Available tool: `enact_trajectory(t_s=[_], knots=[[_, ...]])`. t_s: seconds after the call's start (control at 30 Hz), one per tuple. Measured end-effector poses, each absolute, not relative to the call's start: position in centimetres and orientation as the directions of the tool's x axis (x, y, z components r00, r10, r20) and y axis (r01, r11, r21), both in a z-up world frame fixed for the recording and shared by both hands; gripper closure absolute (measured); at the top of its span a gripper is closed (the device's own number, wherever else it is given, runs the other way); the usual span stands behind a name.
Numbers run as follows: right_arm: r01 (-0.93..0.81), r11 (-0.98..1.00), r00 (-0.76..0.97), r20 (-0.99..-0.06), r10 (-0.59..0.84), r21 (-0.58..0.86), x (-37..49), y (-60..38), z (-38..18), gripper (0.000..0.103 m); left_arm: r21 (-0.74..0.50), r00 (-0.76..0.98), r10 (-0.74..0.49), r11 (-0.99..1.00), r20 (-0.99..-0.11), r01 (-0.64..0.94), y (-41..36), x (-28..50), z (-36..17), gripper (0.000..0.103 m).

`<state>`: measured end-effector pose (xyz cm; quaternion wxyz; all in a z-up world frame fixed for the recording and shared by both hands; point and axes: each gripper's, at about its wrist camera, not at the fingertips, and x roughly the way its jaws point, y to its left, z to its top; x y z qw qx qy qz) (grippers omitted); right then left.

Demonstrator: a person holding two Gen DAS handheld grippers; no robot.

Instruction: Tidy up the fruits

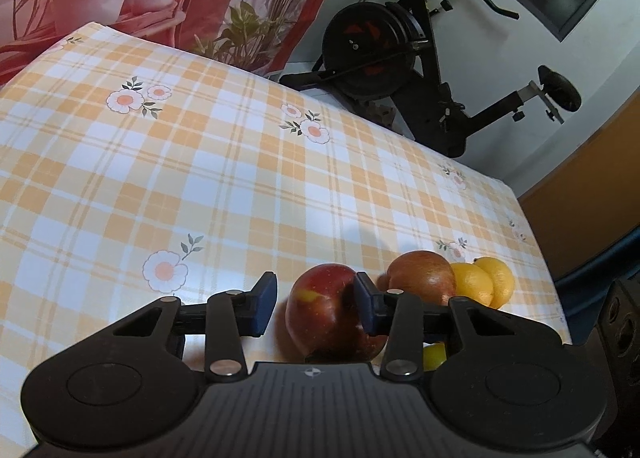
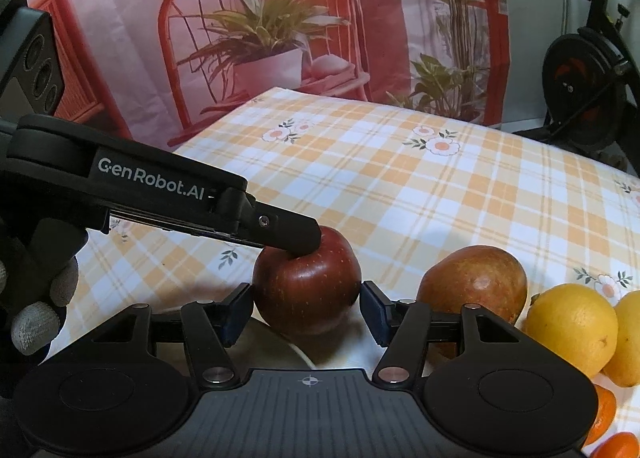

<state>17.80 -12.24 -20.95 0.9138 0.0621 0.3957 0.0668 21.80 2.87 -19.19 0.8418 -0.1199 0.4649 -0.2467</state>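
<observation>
Reaching down at a slant, we hold both grippers over one red apple (image 2: 307,290) on the checked tablecloth (image 1: 240,185). Left gripper (image 1: 316,308): right pad touches the apple's side, left pad stands clear, so no pinch. Right gripper (image 2: 306,312): pads flank the apple; we cannot tell whether they press it. Our gloved left hand (image 2: 38,298) grips the handle. A pear (image 2: 476,282) and lemons (image 2: 572,328) lie just right.
</observation>
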Motion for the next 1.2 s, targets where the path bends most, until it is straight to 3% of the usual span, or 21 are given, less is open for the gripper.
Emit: enact_trajectory(t_s=[0.7, 1.2], knots=[[-0.115, 0.971, 0.702, -0.675, 0.228, 0.209, 13.1, -9.0, -18.5, 0.048, -0.404, 0.439, -0.537, 0.839, -0.720, 0.364, 5.0, 16.8, -16.7, 0.059], [-0.216, 0.947, 0.636, -0.702, 0.320, 0.237, 12.2, -4.8, -20.0, 0.048, -0.342, 0.456, -0.464, 0.881, -0.759, 0.328, 7.9, 14.2, -17.4, 0.059]])
